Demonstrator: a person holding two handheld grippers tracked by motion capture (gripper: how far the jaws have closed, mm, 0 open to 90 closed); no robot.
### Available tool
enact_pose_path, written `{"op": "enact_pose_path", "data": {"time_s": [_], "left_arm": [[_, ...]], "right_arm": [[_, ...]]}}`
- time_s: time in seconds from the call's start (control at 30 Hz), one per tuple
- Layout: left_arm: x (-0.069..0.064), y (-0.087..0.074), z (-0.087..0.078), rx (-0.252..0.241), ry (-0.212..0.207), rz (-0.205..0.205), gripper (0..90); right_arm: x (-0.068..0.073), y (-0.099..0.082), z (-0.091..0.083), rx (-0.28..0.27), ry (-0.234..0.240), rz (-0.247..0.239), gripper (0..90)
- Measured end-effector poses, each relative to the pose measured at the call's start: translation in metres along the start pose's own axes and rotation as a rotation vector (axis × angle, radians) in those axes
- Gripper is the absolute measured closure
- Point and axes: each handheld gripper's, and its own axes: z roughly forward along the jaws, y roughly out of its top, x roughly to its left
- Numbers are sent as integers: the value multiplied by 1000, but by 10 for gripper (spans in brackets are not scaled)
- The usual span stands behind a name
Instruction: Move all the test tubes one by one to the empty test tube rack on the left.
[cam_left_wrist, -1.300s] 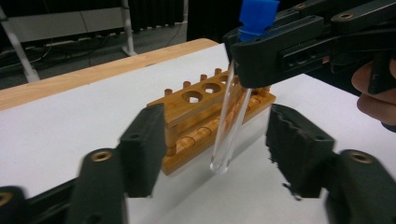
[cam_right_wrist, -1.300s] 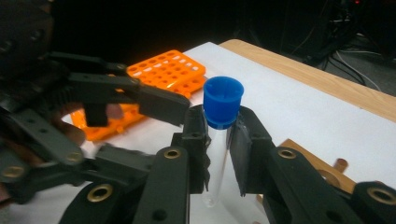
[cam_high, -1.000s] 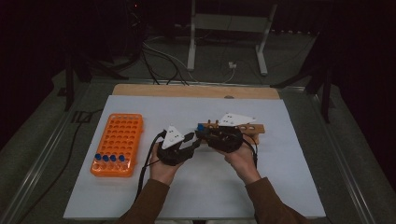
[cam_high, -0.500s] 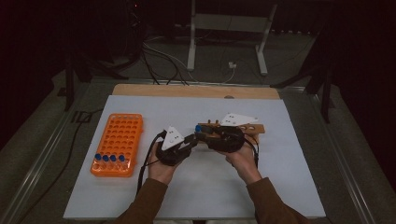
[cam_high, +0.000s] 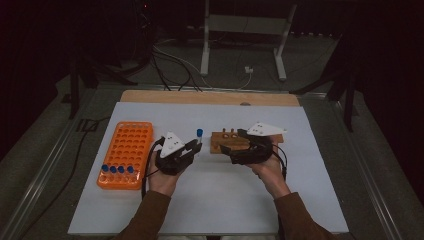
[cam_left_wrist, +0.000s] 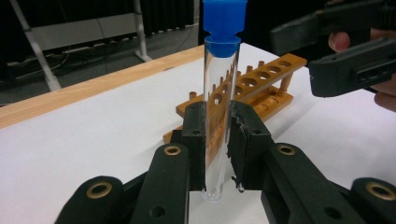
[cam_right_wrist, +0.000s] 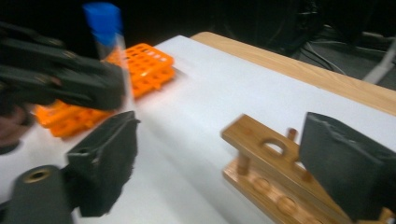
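A big white worktop (cam_high: 210, 210) lies in front of the person, with dark floor and metal legs beyond it. On the left side sits an orange rack (cam_high: 126, 161) full of holes, with four blue-capped tubes (cam_high: 118, 169) in its near row. Right of the middle stands a small wooden rack (cam_high: 225, 140), and its holes look bare. Between the two racks, the left gripper (cam_high: 196, 147) has its jaws squeezed tight on a clear tube with a blue cap (cam_left_wrist: 219, 116). The tube stands straight up, pinched low on its body, lifted off the worktop. It looks light, hard and smooth, so I think it could slip or crack if squeezed too hard. Holding it around the middle, below the cap, seems best. The right gripper (cam_high: 226, 150) is over the wooden rack, and its jaws have just been opening wide, with nothing held in them. The two grippers are near each other, so the right one may get in the way if the tube goes to the wooden rack.
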Motion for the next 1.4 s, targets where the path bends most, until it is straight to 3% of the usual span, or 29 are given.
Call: {"op": "enact_pose_path", "data": {"time_s": [0.33, 0.63, 0.97, 1.27, 1.4], "left_arm": [[13, 1, -20, -1, 43, -20, 781], [31, 0, -43, -11, 97, -42, 781], [52, -2, -70, -26, 146, -73, 781], [67, -4, -91, -34, 174, -74, 782], [76, -5, -99, -3, 175, -70, 781]], "right_arm": [[-17, -15, -14, -13, -58, 32, 49], [-23, -25, -27, -22, -98, 34, 43], [-32, -35, -39, -35, -114, 56, 23], [-37, -41, -46, -42, -137, 66, 21], [-41, -43, -50, -44, -145, 73, 21]]}}
